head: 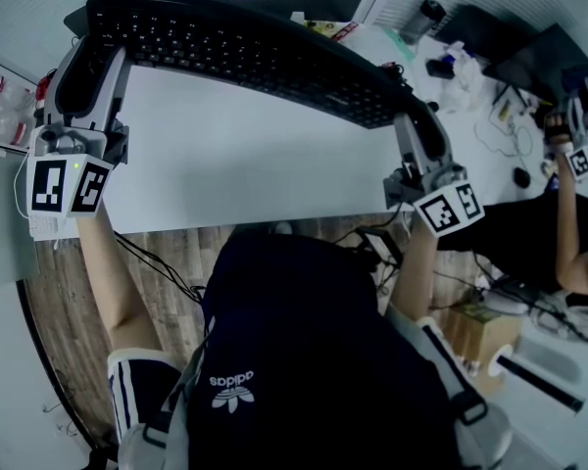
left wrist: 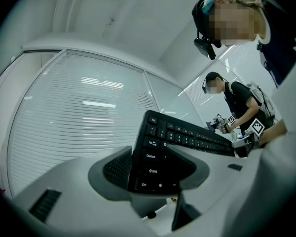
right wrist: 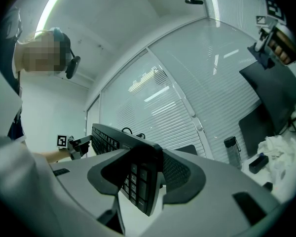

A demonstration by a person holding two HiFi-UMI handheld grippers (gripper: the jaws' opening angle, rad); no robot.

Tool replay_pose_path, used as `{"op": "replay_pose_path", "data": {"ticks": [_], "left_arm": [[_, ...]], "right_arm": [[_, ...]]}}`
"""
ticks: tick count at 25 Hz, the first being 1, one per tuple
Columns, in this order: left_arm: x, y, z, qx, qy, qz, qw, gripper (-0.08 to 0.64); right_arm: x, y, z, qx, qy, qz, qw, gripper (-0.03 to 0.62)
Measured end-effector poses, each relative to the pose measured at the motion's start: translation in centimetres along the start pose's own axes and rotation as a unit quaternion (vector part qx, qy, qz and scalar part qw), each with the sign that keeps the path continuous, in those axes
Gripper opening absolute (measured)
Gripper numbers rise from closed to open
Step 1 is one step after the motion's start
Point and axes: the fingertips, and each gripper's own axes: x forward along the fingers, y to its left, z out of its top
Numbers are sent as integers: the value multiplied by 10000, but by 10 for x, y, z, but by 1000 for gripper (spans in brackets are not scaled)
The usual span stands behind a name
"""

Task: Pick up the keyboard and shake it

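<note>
A white table [head: 225,164] fills the head view. One black keyboard [head: 245,52] is held above it, with the left gripper [head: 90,52] and right gripper [head: 418,120] at opposite ends and both forearms reaching forward. The person's dark top carries an adidas logo [head: 230,390].

Left gripper view: the jaws are clamped on the end bearing the Shift key [left wrist: 154,171] and Ctrl.

Right gripper view: the jaws are clamped on the other end.

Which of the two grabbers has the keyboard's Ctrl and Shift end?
The left gripper: the Ctrl, Shift and Caps Lock keys sit between its jaws. The right gripper clamps the opposite end of the keyboard.
</note>
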Motion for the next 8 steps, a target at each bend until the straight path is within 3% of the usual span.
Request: {"op": "replay_pose_path", "data": {"ticks": [8], "left_arm": [[1,0,-2,-27,71,-10,10000,218]], "right_arm": [[1,2,0,-7,77,5,10000,175]]}}
